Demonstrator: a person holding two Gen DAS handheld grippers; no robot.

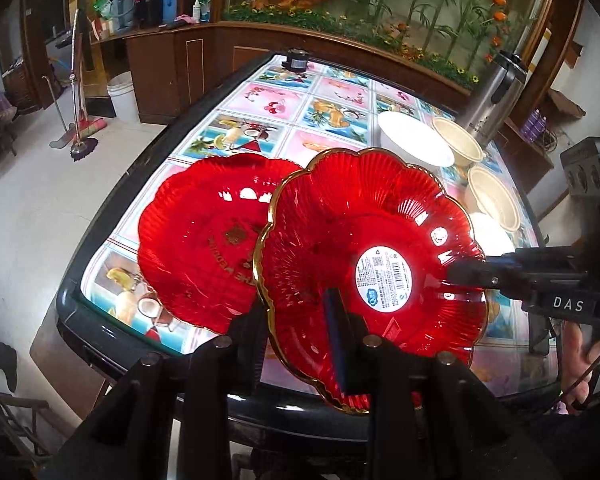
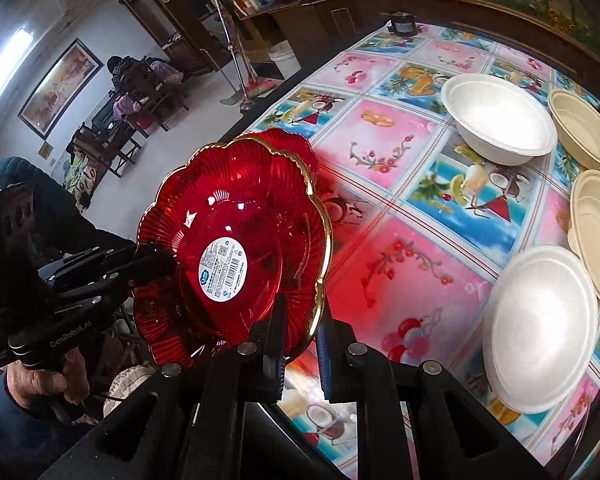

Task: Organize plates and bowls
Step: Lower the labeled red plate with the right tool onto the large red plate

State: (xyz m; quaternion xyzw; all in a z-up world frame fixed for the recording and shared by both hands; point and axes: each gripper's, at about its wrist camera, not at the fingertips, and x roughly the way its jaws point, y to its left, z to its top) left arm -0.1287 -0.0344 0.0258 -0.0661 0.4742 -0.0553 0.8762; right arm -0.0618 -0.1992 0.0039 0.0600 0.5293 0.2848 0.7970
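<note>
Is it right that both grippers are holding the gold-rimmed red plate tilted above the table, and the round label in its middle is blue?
Not quite. Both the left gripper and the right gripper do hold the gold-rimmed red plate tilted above the table, but the round label in its middle is white, with only a small blue logo. The right wrist view shows it clearly.

Four bowls, two white bowls and two beige bowls, are crowding your table's right side beside the steel flask. The flowered tablecloth is lying bare between them and the red plates, giving you passage there.
</note>
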